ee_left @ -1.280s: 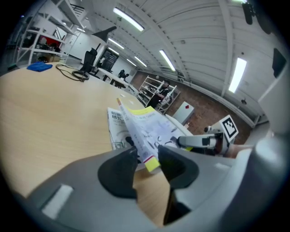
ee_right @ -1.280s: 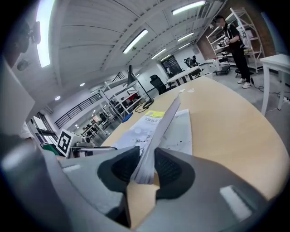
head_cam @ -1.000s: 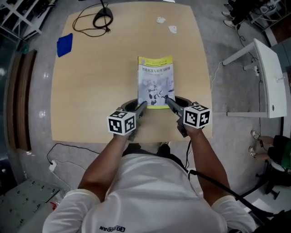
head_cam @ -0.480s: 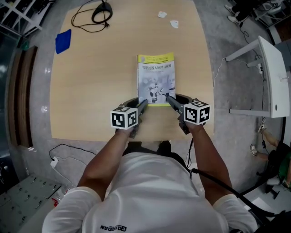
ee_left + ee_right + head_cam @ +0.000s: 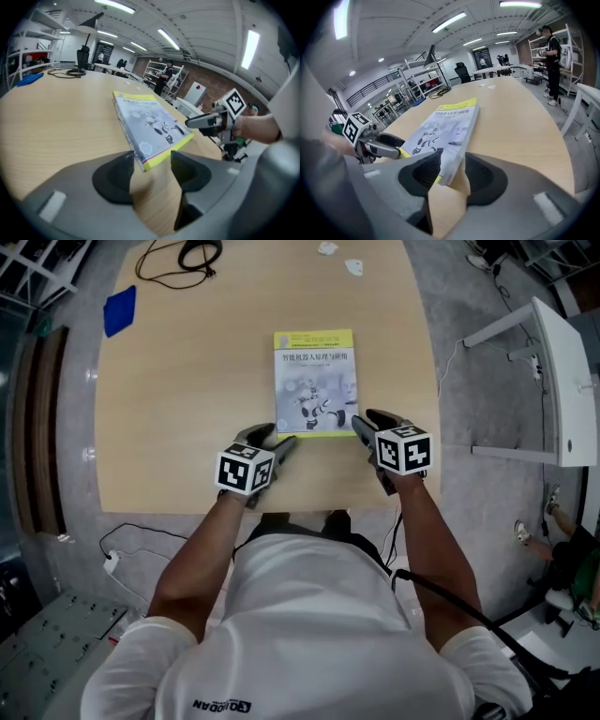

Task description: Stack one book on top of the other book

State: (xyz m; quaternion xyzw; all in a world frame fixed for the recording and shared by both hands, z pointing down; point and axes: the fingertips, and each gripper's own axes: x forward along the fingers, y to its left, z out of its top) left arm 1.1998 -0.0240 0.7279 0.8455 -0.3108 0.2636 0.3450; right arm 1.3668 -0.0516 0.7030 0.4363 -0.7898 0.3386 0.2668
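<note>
Since both tools sit at the near short edge of the book (image 5: 315, 381), the geometry is simple. The book is laid flat on the desk (image 5: 187, 390), near the frame's centre in the head view, with its long axis running straight up the frame. It lies up-frame from both tools. Left tool (image 5: 274, 439) is placed at the lower-left corner, right tool (image 5: 369, 422) at the lower-right corner. Spacing is symmetric, so neither is nearer.

Left tool: jaws have just been opened and are now spread wide. The book's corner is seen between them in the left gripper view, with the pads clear of it.

Right tool: jaws have just been opened too, less wide. The other corner sits between the pads, and a strip of desk shows between the book's edge and one pad, so no clamp is read. Nothing is gripped by either tool.

Only one cover is seen. The edge looks thick in the right gripper view, so another one underneath is likely but cannot be confirmed. If so, the stack is judged done and the release under way. Withdrawal is best made down-frame, along the long axis, so the corners are not dragged sideways.
</note>
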